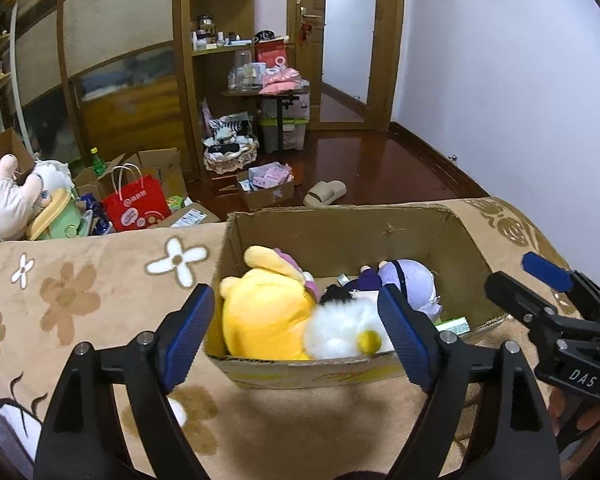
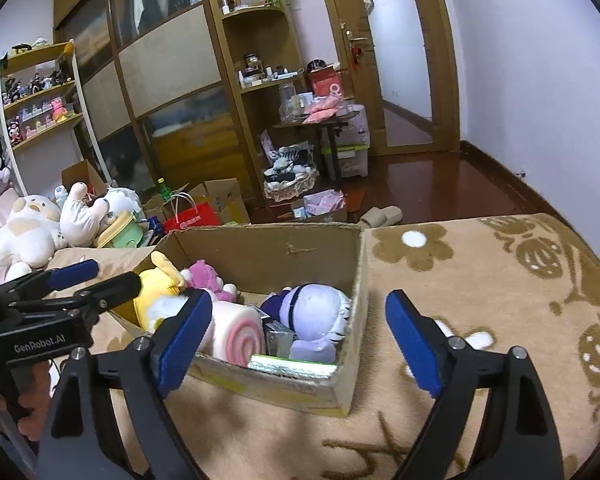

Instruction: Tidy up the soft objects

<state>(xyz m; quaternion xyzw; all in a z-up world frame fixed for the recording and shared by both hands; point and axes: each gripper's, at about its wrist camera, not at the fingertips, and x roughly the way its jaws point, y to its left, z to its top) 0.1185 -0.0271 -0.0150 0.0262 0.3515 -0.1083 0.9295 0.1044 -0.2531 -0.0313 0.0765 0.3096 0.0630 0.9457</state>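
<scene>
Jaws wide on both: left hand-held gripper (image 1: 296, 332) and right hand-held gripper (image 2: 300, 344) each hover spread apart over the near edge of the cardboard box (image 1: 420, 232), gripping nothing. Box sits on the tan flowered blanket (image 1: 80, 288). Inside it: yellow plush (image 1: 264, 312) at the left end, white fluffy plush (image 1: 340, 332) beside it, pink swirl-roll plush (image 2: 236, 336) mid-box, purple doll (image 2: 316, 316) at the right end.
</scene>
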